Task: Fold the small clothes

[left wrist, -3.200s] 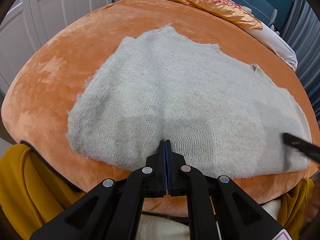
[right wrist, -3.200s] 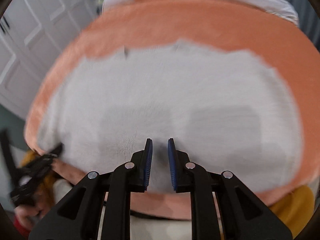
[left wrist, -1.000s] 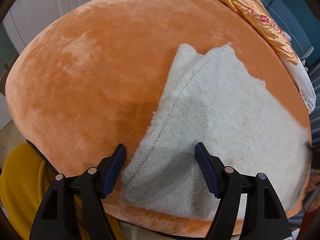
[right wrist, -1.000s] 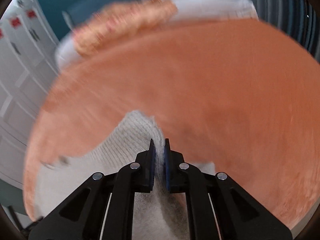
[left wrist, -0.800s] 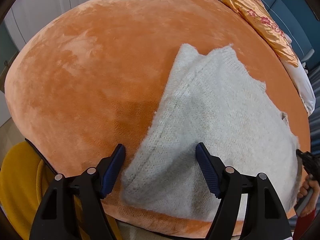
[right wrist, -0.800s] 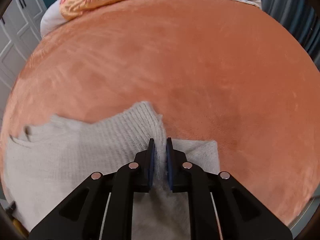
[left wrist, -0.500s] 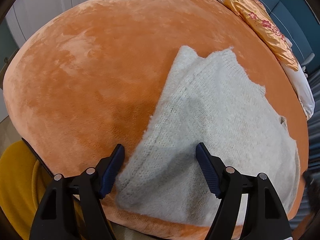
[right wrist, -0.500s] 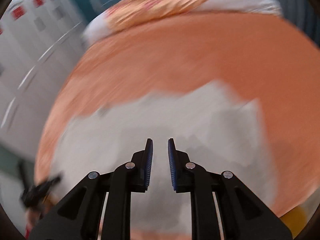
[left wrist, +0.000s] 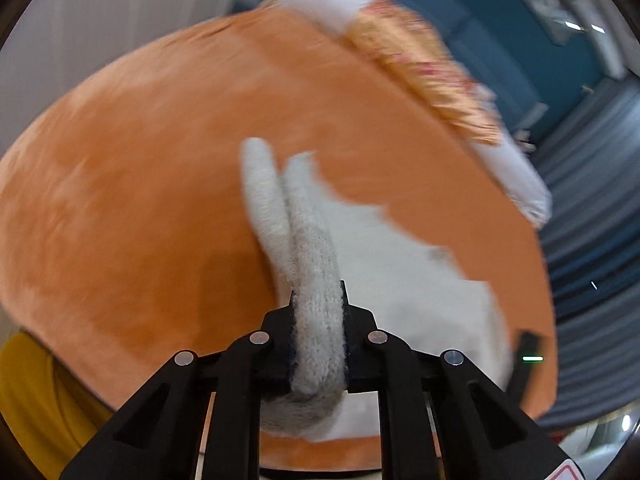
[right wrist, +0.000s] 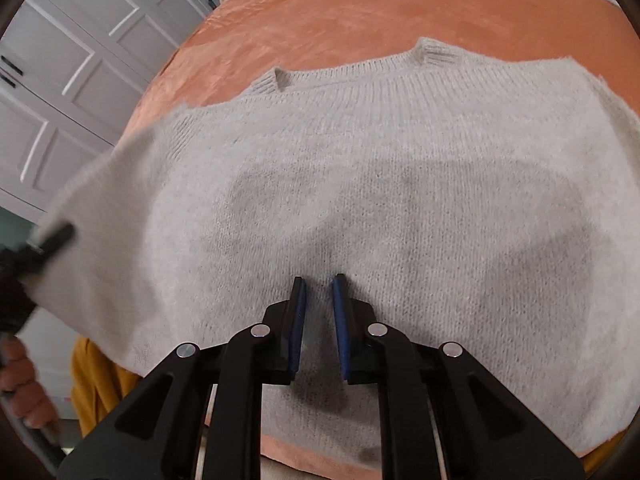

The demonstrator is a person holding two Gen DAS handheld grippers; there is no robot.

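A light grey knitted sweater [right wrist: 400, 184] lies spread on the orange plush bed [right wrist: 360, 12], neckline at the far side. My left gripper [left wrist: 318, 308] is shut on a thick fold of the sweater's left edge [left wrist: 316, 280] and lifts it off the bed; the view is blurred by motion. That gripper [right wrist: 48, 240] shows at the left of the right wrist view, holding the raised edge. My right gripper [right wrist: 319, 300] hovers over the sweater's near middle, jaws slightly apart and empty.
An orange floral pillow [left wrist: 432, 76] and white bedding [left wrist: 516, 176] lie at the bed's far side. White cabinet doors [right wrist: 72, 60] stand to the left. A mustard yellow cloth [left wrist: 36, 396] hangs at the bed's near left edge.
My left gripper has closed on the sweater's left edge and lifted it. My right gripper let go of the right edge, which now lies folded in, and moved over the middle.
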